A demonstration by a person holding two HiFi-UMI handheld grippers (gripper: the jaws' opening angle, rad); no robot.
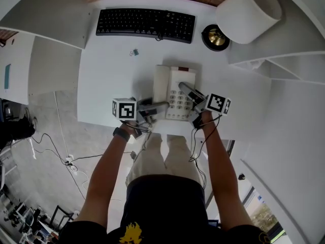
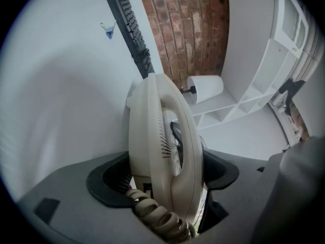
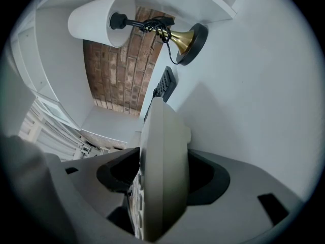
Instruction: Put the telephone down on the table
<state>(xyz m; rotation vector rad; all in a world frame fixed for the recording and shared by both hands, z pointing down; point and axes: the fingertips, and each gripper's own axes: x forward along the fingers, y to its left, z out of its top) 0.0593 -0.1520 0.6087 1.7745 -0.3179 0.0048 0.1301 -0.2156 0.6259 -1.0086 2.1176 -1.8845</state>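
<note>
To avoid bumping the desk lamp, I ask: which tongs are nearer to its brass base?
Right. The right tongs grip the telephone's right edge, below the lamp base; the left tongs grip its handset side, farther down-left.

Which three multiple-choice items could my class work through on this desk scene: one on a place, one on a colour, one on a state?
1. Where does the black computer keyboard lie on the white table?
A. Beyond the cream push-button telephone, at the far edge
B. Under the telephone
C. Beside the person's legs

2. What colour is the round base of the white-shaded desk lamp?
A. Red
B. Brassy gold
C. Green

3. How do the left gripper and the right gripper stand?
A. Both open, clear of the telephone
B. Only the left shut on it
C. Both shut on the telephone

Answers: 1 A, the head view shows it past the telephone; 2 B, the base gleams gold there; 3 C, each gripper view shows the telephone's body clamped between its jaws.
</note>
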